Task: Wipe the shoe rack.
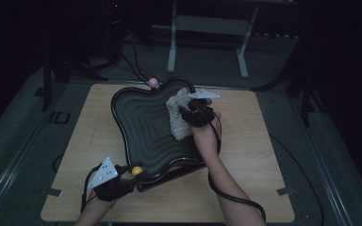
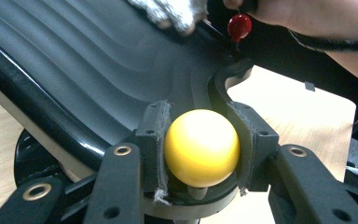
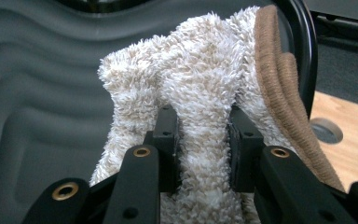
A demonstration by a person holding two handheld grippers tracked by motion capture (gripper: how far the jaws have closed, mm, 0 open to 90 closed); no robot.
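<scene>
A black wavy tray (image 1: 143, 127) with ridged contours lies on the wooden table (image 1: 259, 155). A fluffy cream cloth (image 1: 179, 115) with a brown hem (image 3: 279, 98) rests on the tray's right side, and my right gripper (image 1: 194, 112) is shut on a fold of the cloth (image 3: 204, 144). At the tray's near left corner my left gripper (image 1: 131, 175) is shut on a yellow ball knob (image 1: 136, 171). The yellow ball (image 2: 201, 147) sits between the pads on a short stem, against the tray rim (image 2: 42, 123). A red ball (image 2: 239, 25) shows near the right hand.
A pink ball knob (image 1: 153, 83) stands at the tray's far edge. A white metal frame (image 1: 207, 33) stands on the dark floor beyond the table. Bare table lies left and right of the tray. Cables trail from both grippers.
</scene>
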